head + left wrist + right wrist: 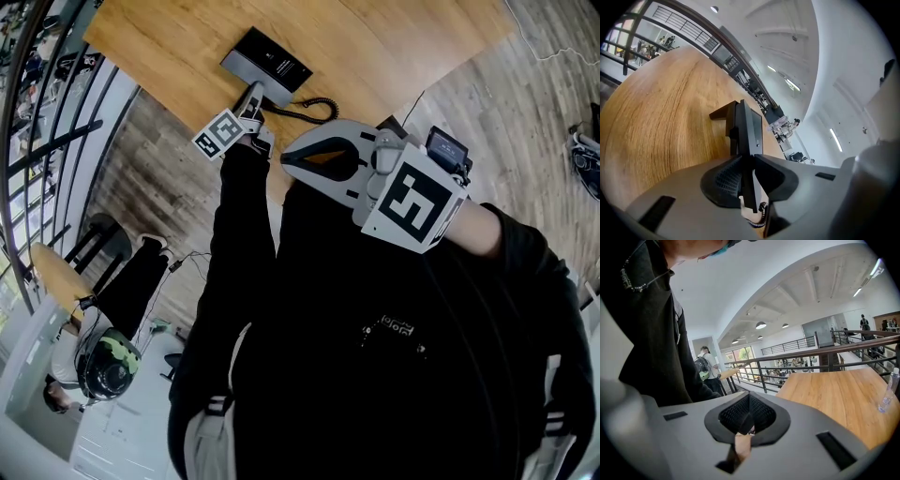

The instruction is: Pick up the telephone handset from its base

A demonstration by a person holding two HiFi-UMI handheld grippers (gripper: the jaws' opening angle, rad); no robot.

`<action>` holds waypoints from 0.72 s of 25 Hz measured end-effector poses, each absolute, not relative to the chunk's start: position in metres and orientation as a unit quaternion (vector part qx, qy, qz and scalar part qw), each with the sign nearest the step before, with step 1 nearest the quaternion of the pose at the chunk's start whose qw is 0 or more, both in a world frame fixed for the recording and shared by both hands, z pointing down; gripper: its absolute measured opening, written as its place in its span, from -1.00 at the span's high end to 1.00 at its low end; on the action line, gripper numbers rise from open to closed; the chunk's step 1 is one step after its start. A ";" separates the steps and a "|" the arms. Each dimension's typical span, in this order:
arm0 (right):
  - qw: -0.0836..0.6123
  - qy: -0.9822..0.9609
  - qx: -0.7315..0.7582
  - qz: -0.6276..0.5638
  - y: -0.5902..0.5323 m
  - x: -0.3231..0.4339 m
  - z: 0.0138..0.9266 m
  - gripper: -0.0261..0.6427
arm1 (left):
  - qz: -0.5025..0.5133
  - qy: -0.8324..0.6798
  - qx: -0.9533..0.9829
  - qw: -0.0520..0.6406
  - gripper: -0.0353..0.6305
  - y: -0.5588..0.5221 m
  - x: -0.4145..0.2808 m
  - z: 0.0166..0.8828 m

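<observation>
Left gripper view: left claw [749, 157] grips the handset [746, 186]; right claw [749, 395] closed, empty.

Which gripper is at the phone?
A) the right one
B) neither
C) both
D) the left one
D: the left gripper has its jaws on the black handset; the right gripper is back by the person's chest, away from it.
</observation>
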State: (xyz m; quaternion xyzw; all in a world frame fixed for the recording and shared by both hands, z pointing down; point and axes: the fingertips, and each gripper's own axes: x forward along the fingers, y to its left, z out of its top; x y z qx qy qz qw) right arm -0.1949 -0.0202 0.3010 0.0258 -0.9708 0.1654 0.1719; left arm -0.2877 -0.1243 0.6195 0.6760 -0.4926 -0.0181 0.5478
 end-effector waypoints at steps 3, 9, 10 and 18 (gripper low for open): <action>0.169 -0.972 0.023 0.163 -0.023 -0.193 0.299 0.87 | -0.028 -0.499 0.671 0.548 0.67 -0.122 -0.288 0.619; 0.167 -0.972 0.027 0.161 -0.029 -0.179 0.299 0.87 | -0.044 -0.501 0.657 0.562 0.68 -0.108 -0.287 0.621; 0.166 -0.972 0.028 0.161 -0.032 -0.176 0.298 0.87 | -0.051 -0.502 0.653 0.565 0.68 -0.106 -0.286 0.620; 0.148 -0.978 -0.003 0.150 -0.037 -0.158 0.282 0.87 | -0.158 -0.539 0.608 0.561 0.68 -0.089 -0.284 0.561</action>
